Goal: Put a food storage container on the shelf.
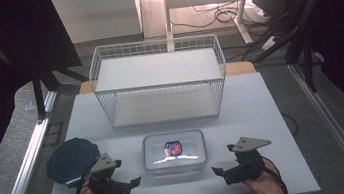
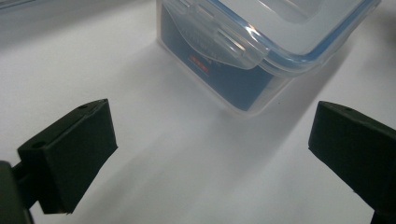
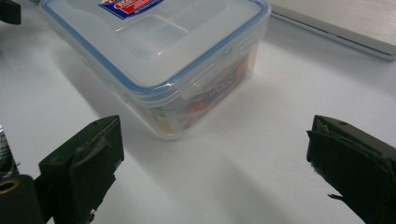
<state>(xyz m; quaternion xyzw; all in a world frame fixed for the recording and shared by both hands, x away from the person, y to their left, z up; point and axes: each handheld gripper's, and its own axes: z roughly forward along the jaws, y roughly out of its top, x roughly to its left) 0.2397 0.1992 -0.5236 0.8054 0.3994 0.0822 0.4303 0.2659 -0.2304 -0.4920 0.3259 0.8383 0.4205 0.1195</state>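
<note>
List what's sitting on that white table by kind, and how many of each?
Wire basket: 1
Clear plastic container with blue-trimmed lid: 1
Dark round lid: 1
Handheld grippers, left gripper and right gripper: 2
Total: 5

clear container [image 1: 174, 153] with blue-rimmed lid and red-blue label; white wire basket [image 1: 159, 81]; dark blue round lid [image 1: 71, 159]; white surface [image 1: 263, 115].
</note>
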